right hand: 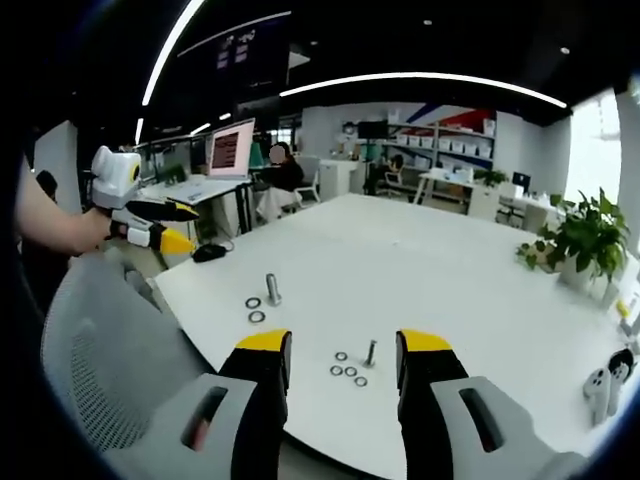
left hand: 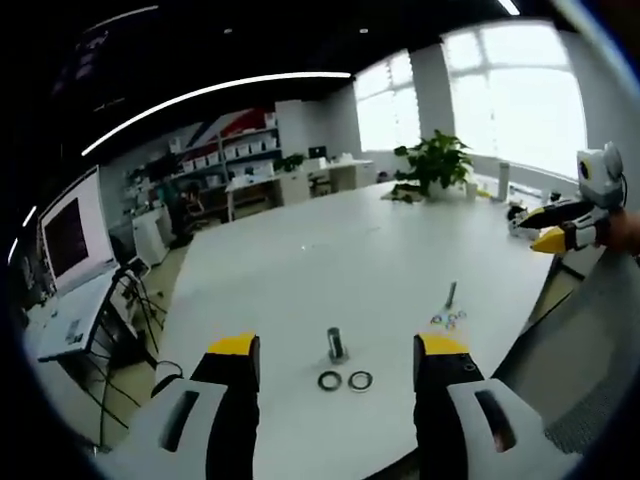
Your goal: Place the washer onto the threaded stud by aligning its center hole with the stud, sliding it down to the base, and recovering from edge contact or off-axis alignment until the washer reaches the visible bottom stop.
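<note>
Near one edge of the white surface [left hand: 330, 250] stands a short upright stud [left hand: 336, 344], with two dark washers [left hand: 344, 380] lying flat just beside its base, on the side toward the left tongs [left hand: 337, 352]. None of the washers is on a stud. Those left tongs hover apart from the surface edge, yellow-tipped jaws spread wide with nothing between them, the stud and washer pair showing in the gap. Farther along the same edge a slimmer stud [left hand: 451, 294] stands, with a small cluster of washers [left hand: 449, 320] lying close to it.

From the right gripper view, the right tongs [right hand: 342, 350] are likewise spread apart and empty, held off the surface [right hand: 420, 260] edge. The slim stud [right hand: 371, 352] appears between the jaws with its small washers [right hand: 349, 371] scattered at its foot, while the thicker stud [right hand: 272, 289] and its two dark washers [right hand: 256, 309] sit farther away, nearer the rounded corner. A grey mesh chair back [right hand: 95, 350] stands beside that corner. A person's hand grips the left tongs [right hand: 165, 226] there, raised above the chair. A potted plant [right hand: 585, 240] sits toward the far side of the surface, and white earbuds [right hand: 600, 390] lie near the edge on the right.
</note>
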